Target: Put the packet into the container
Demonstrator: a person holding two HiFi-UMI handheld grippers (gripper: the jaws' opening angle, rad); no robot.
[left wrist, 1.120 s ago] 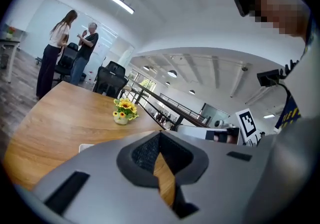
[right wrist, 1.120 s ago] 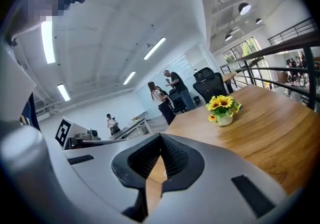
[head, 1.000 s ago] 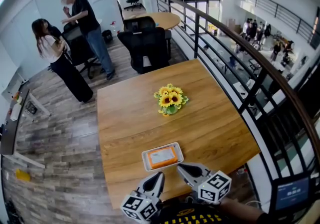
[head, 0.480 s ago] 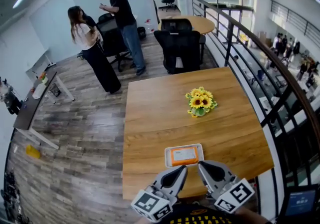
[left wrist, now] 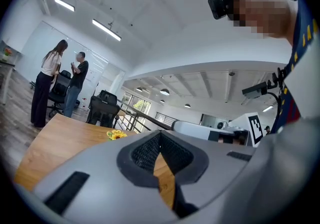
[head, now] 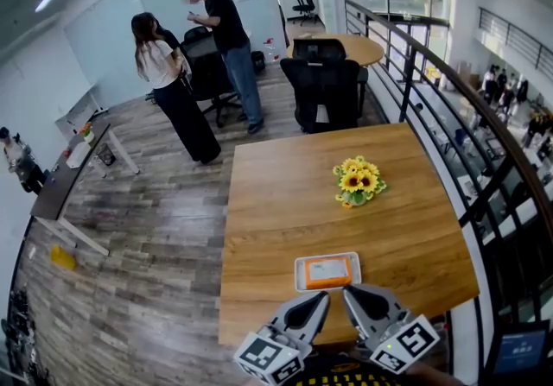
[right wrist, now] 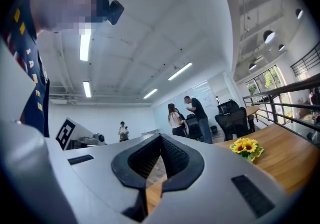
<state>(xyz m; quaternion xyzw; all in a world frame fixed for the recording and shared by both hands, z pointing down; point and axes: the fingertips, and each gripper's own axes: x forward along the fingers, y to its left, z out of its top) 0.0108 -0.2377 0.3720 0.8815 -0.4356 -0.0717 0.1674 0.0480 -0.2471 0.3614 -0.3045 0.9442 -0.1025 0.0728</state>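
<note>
While the left gripper (head: 319, 298) and right gripper (head: 351, 292) hover at the table (head: 276, 203) edge, jaws closed and empty, the orange packet (head: 328, 272) lies in the white container (head: 300, 277) just ahead, with the sunflowers (head: 358, 181) well beyond.

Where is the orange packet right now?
Head view: the packet lies in the white container by the table's near edge, just ahead of the left gripper and right gripper.
</note>
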